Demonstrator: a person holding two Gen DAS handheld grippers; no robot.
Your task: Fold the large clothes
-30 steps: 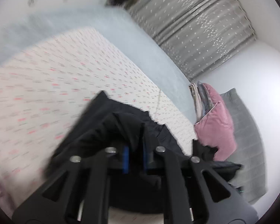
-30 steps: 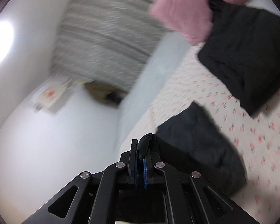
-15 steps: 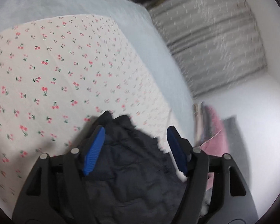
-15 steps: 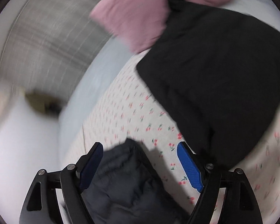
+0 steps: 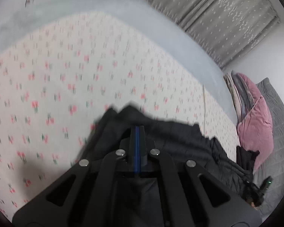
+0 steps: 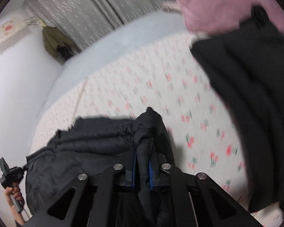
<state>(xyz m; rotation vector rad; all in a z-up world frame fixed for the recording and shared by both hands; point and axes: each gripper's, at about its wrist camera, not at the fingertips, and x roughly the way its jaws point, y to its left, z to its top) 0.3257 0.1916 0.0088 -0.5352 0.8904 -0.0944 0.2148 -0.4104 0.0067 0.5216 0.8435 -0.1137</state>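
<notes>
Black padded jacket (image 6: pixel 89 147) blurred, right gripper (image 6: pixel 143 162) jaws pinching it, left gripper (image 5: pixel 137 147) jaws pressed together.

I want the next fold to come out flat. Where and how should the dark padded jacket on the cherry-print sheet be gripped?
Grip the dark padded jacket at the two ends of its far edge, coming from the near side, low over the cherry-print sheet. That edge forms raised ridges that jaws can pinch. The right gripper has such a bunched fold between its jaws; the left gripper looks shut at the other end.
</notes>
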